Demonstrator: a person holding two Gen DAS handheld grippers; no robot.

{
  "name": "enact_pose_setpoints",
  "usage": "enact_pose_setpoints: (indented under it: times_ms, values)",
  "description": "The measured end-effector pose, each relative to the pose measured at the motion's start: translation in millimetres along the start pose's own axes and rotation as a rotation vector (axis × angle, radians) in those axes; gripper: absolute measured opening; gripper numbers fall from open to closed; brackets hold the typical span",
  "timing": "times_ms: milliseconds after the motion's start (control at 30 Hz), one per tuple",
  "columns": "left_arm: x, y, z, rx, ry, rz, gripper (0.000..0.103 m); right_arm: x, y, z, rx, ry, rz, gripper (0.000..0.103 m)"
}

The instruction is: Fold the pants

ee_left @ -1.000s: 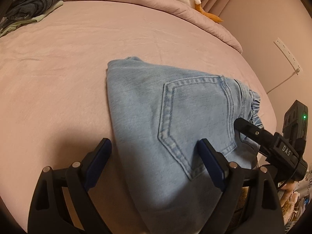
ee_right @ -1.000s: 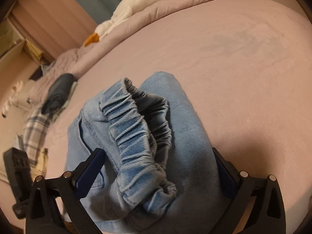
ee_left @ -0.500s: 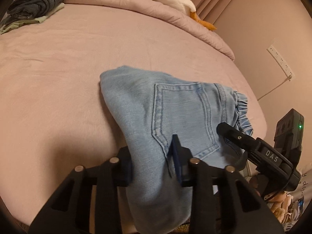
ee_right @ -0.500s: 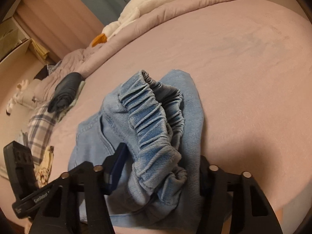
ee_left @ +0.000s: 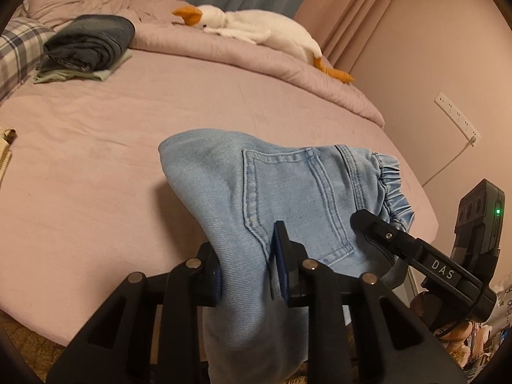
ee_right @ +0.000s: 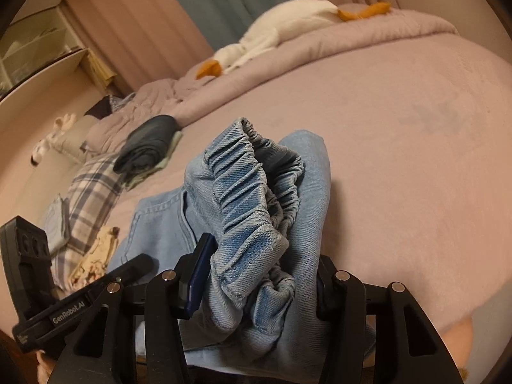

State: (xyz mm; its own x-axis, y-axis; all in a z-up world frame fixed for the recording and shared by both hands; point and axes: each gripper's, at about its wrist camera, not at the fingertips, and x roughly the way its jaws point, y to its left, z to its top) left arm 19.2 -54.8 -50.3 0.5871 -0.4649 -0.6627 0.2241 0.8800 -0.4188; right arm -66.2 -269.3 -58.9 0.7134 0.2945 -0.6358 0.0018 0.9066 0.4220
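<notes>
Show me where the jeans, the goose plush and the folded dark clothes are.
jeans (ee_left: 288, 188): left wrist view, on the back pocket.
goose plush (ee_left: 256, 28): left wrist view, on its white body.
folded dark clothes (ee_left: 89, 44): left wrist view, on the top dark bundle.

White lettering "DAS" is showing on the right gripper (ee_left: 443, 267) body, seen from the left wrist view. "GenRobot.AI" is showing on the left gripper (ee_right: 68, 312) body, seen from the right wrist view.
</notes>
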Motion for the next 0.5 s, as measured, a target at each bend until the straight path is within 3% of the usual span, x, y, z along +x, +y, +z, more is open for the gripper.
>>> enact_pose_setpoints:
  times_ms: [500]
  values:
    - [-39.8,20.6,46.3,-0.033,-0.134,0.039,0.023,6.9,59.3,42.9,-0.141,-0.023,0.021,0.054]
